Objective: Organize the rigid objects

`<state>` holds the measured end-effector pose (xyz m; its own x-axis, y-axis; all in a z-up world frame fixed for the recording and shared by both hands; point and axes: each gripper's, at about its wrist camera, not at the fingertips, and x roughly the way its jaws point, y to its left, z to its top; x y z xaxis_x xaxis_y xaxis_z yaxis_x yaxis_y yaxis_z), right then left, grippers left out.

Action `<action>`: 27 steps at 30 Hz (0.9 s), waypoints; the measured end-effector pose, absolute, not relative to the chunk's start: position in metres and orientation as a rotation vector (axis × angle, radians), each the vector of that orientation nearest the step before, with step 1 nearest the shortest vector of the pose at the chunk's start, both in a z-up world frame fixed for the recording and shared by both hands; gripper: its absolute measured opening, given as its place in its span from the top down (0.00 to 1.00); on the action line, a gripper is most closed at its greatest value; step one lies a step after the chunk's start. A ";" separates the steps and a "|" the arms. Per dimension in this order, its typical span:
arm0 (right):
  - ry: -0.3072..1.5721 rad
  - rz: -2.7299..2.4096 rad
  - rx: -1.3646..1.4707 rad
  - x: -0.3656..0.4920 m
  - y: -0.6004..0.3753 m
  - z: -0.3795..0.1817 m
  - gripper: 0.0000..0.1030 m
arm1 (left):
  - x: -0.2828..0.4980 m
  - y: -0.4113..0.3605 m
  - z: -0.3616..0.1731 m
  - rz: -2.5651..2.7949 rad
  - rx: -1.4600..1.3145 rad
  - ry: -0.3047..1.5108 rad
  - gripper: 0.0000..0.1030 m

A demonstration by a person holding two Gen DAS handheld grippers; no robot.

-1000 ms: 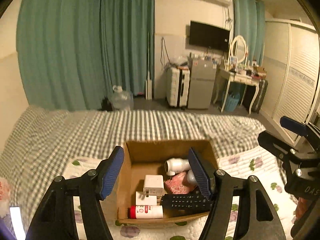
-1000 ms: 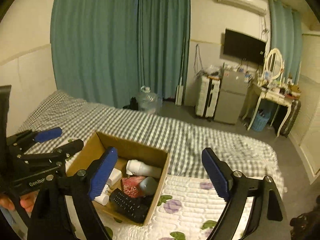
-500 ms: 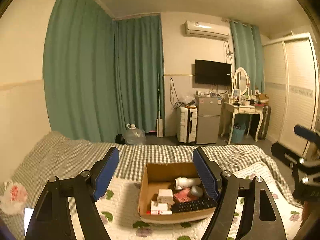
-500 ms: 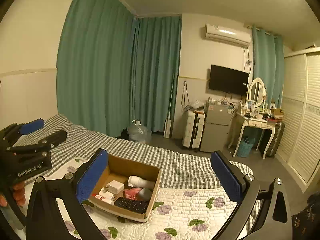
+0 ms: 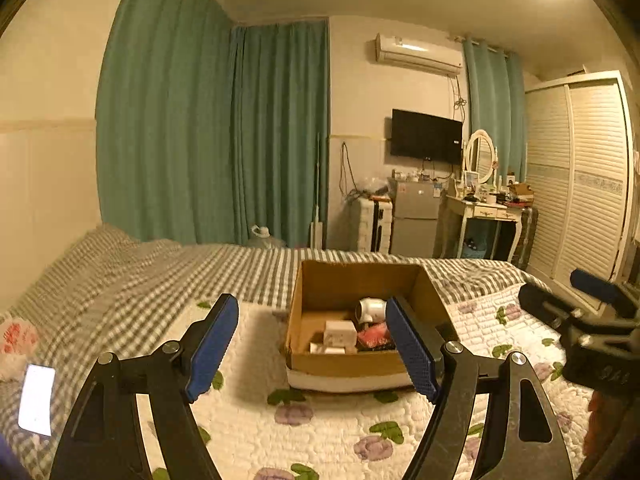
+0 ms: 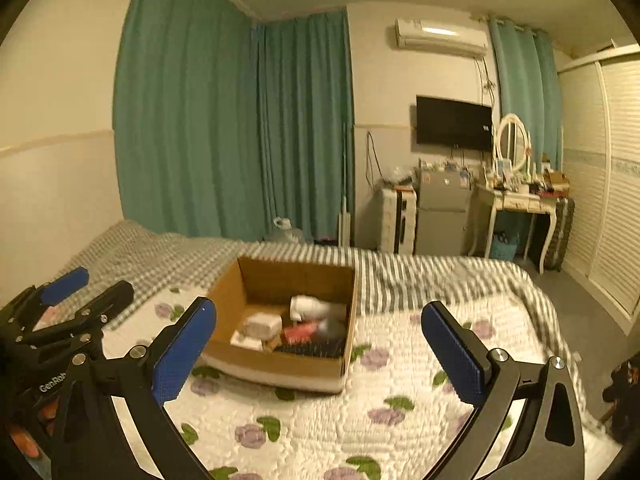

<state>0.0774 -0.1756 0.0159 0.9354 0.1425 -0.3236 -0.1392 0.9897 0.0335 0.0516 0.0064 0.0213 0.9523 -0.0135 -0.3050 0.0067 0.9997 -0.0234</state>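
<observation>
A: How are the grippers set?

B: The left gripper (image 5: 312, 344) is spread wide, its blue textured pads (image 5: 210, 346) holding nothing and hanging above the quilt (image 5: 320, 432). The right gripper (image 6: 320, 352) is just as wide and also carries nothing.

A: What are they made of?

B: Black rigid arms with silver bolts, and flat ribbed blue pads.

A: And the cardboard box (image 5: 348, 364)?

B: It sits open-topped on the white quilt with purple flowers, ahead of both grippers and touched by neither. Behind it lies a grey checked blanket (image 5: 160, 268).

A: What's inside?

B: A white hair dryer (image 5: 370, 309) toward the back, a white square block (image 5: 339, 332) beside a red-pink packet (image 5: 372, 336), and a black remote (image 6: 316, 349) along the near wall. The right wrist view is blurred, so finer detail is lost.

A: Anything else on the bed?

B: A lit phone (image 5: 37, 399) lies at the left edge.
</observation>
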 end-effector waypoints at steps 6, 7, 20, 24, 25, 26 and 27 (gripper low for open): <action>0.373 0.118 -0.005 0.087 -0.169 -0.006 0.00 | 0.056 0.011 0.002 -0.021 0.000 0.365 0.23; 0.373 0.114 -0.009 0.087 -0.169 -0.007 0.00 | 0.055 0.008 0.000 -0.022 0.003 0.371 0.23; 0.396 0.082 -0.004 0.087 -0.170 -0.013 0.00 | 0.054 0.003 -0.005 -0.034 0.015 0.389 0.23; 0.399 0.076 0.000 0.089 -0.172 -0.013 0.00 | 0.056 0.008 -0.005 -0.032 -0.014 0.401 0.23; 0.403 0.074 0.003 0.089 -0.172 -0.013 0.00 | 0.056 0.009 -0.006 -0.036 -0.019 0.404 0.23; 0.413 0.062 0.003 0.091 -0.173 -0.014 0.00 | 0.057 0.010 -0.006 -0.039 -0.025 0.408 0.23; 0.418 0.057 0.006 0.092 -0.173 -0.015 0.00 | 0.057 0.010 -0.006 -0.041 -0.027 0.410 0.23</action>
<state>0.0919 -0.1734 -0.0145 0.9122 0.0560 -0.4059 -0.0537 0.9984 0.0171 0.0571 0.0101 -0.0058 0.9162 -0.0455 -0.3982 0.0343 0.9988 -0.0350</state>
